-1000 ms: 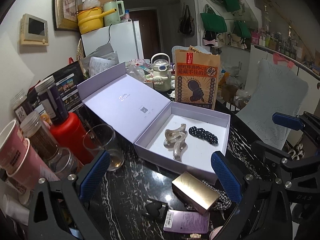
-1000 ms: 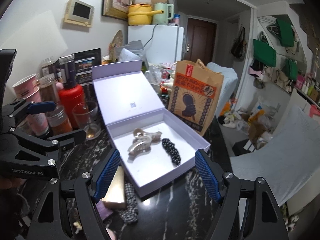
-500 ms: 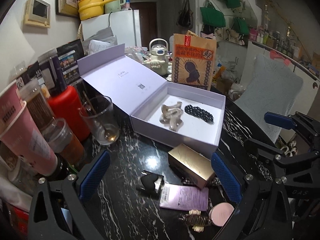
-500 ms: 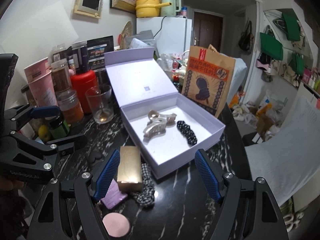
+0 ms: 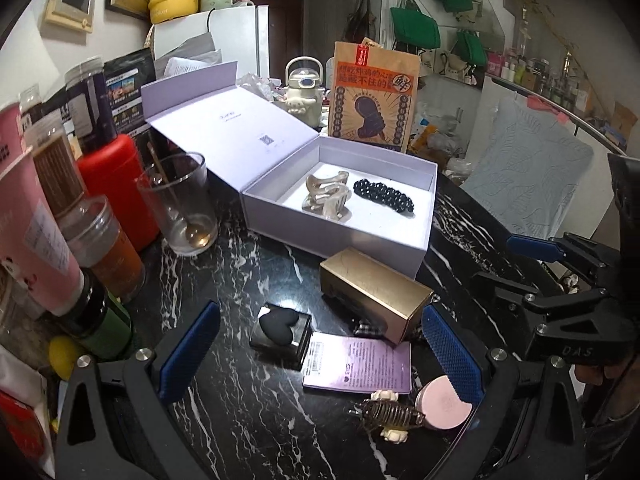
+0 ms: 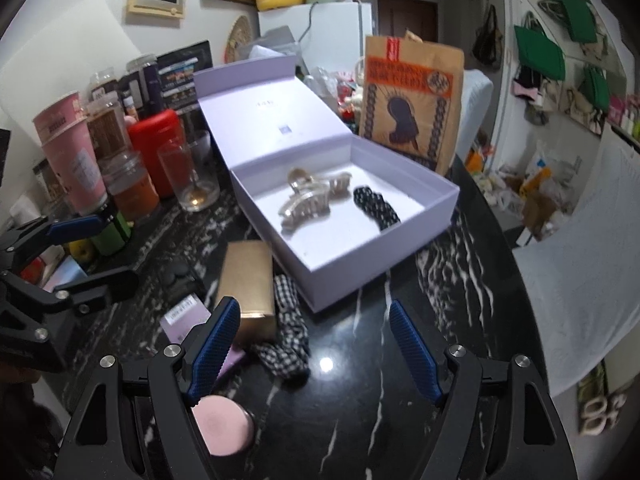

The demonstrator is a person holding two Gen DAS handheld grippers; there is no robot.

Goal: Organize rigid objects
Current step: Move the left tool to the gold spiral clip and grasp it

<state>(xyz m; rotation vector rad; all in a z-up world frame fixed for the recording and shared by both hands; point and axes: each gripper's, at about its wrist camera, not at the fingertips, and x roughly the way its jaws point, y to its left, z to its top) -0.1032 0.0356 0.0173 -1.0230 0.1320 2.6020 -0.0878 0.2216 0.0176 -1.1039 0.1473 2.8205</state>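
Left wrist view: task partly done, by the look of it. Lavender box [image 5: 400, 246] on the black marble desk [image 5: 224, 264], lid flung back, holding a pearly claw clip [image 5: 326, 196] and a black beaded clip [image 5: 384, 196] side by side. Outside the box, in front of it: gold carton [image 5: 372, 288] just beside the front wall, black heart case [image 5: 280, 330], purple card [image 5: 360, 364], pink compact [image 5: 442, 404], striped clip [image 5: 386, 414]. Left gripper [image 5: 320, 354] open and empty above these. Glass [image 5: 178, 208] to the left, holding a spoon.

Right wrist view: same box [image 6: 360, 276], same two clips [image 6: 308, 200] inside, much floor bare. Gold carton [image 6: 246, 280] and checked scrunchie [image 6: 290, 332] touching near the box corner; compact [image 6: 222, 424] nearest the camera, partly behind one finger. Right gripper [image 6: 316, 354] open wide, gripping nothing, over bare desk beside the scrunchie.

Judged remaining: the rigid pieces on the desk into the box.
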